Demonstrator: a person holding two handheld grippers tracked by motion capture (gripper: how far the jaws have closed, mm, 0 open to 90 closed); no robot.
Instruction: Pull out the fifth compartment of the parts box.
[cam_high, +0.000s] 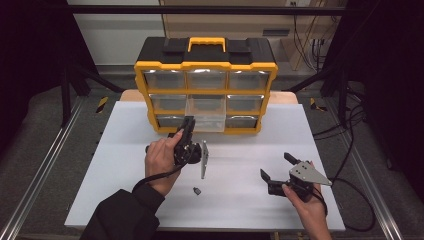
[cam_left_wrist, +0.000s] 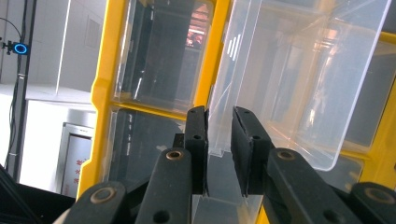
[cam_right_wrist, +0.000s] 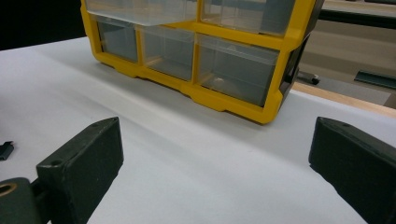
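You get a bright white table (cam_high: 240, 170) under light from overhead, while everything left, right and far of it falls into near-black. Shadows on the table are soft and short. The organizer (cam_high: 205, 85) shows pale glare on its top row of clear drawers. In the left gripper view, the pulled-out drawer (cam_left_wrist: 299, 79) carries streaky reflections and a blown-out white patch sits at far left. In the right gripper view, the near black pads are soft, and the organizer's far end blurs slightly.
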